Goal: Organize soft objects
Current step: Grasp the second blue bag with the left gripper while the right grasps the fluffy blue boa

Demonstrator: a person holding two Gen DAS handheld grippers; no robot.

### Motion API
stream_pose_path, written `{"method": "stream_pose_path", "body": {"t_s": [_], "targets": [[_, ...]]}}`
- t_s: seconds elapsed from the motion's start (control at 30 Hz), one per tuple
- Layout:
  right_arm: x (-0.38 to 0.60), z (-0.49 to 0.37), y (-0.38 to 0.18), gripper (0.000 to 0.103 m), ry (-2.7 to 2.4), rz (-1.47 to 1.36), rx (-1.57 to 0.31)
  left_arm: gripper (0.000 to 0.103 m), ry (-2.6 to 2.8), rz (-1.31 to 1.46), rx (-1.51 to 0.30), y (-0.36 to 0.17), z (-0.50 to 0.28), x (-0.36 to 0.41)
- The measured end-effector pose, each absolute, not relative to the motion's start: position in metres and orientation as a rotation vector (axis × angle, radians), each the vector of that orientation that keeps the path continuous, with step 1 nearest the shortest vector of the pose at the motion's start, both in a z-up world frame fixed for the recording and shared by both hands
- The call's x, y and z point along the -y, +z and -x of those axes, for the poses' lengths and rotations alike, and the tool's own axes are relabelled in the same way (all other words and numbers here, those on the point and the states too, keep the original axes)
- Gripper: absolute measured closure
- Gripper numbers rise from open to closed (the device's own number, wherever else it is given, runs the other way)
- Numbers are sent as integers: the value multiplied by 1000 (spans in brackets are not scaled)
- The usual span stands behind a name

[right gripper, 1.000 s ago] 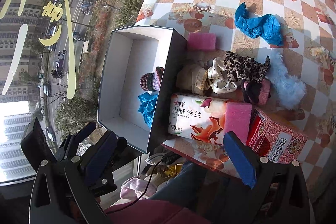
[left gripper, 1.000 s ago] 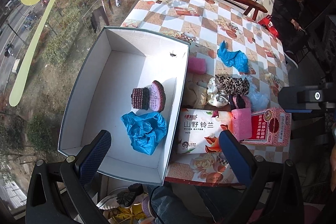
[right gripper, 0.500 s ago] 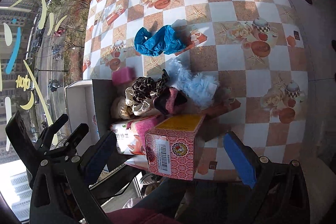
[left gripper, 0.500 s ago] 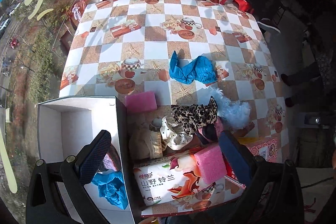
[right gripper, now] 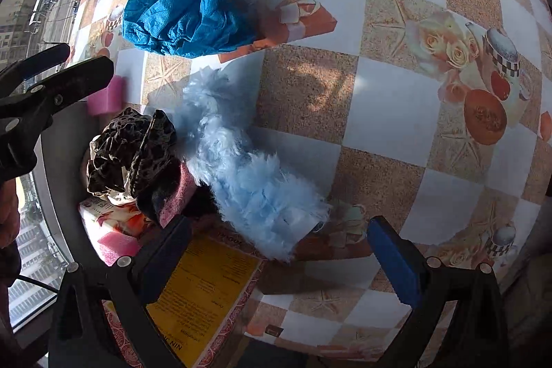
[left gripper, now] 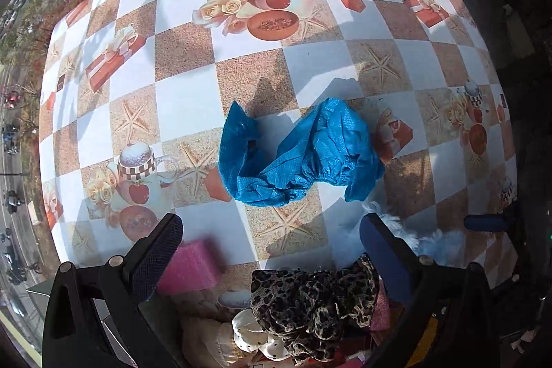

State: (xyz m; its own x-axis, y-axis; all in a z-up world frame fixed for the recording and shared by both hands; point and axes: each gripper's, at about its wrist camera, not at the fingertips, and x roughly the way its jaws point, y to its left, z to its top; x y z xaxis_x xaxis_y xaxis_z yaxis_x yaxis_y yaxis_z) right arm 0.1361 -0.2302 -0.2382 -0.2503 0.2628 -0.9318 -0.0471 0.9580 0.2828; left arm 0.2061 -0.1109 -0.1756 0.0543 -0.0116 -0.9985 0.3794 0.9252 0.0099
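Tongs, left (left gripper: 270, 235) and right (right gripper: 277, 238), gape empty; bare tablecloth (left gripper: 183, 99) surrounds blue cover (left gripper: 300, 154)

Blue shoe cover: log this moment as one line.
left tool open, empty | right tool open, empty | blue shoe cover on table, ungrasped | fluffy item beside pile

Crinkled blue nonwoven cover (left gripper: 300, 154), fluffy pale-blue plush (right gripper: 248, 171), glossy printed tablecloth (left gripper: 186, 50), porous pink sponge (left gripper: 189, 264).
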Motion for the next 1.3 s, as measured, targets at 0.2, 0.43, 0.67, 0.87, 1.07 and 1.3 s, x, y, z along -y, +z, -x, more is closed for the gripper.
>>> {"method": "stream_pose_path", "body": {"t_s": [0.2, 0.43, 0.67, 0.87, 1.07, 1.3], "targets": [[251, -138, -255, 0, 181, -109, -1765, 0, -292, -264, -1538, -203, -224, 130], [339, -136, -241, 0, -42, -193, -1706, 0, -271, -249, -1548, -216, -232, 139], [284, -141, -213, 0, 225, -8, -1557, 0, -234, -214, -1572, -231, -236, 138], [251, -147, -242, 0, 302, 144, -1587, 0, -196, -162, -1593, -241, -237, 136], [247, -148, -255, 0, 313, 134, -1588, 0, -181, -154, -1587, -244, -236, 134], [251, -172, -258, 0, 291, 121, -1604, 2, -126, -118, -1648, -249, -246, 141]]}}
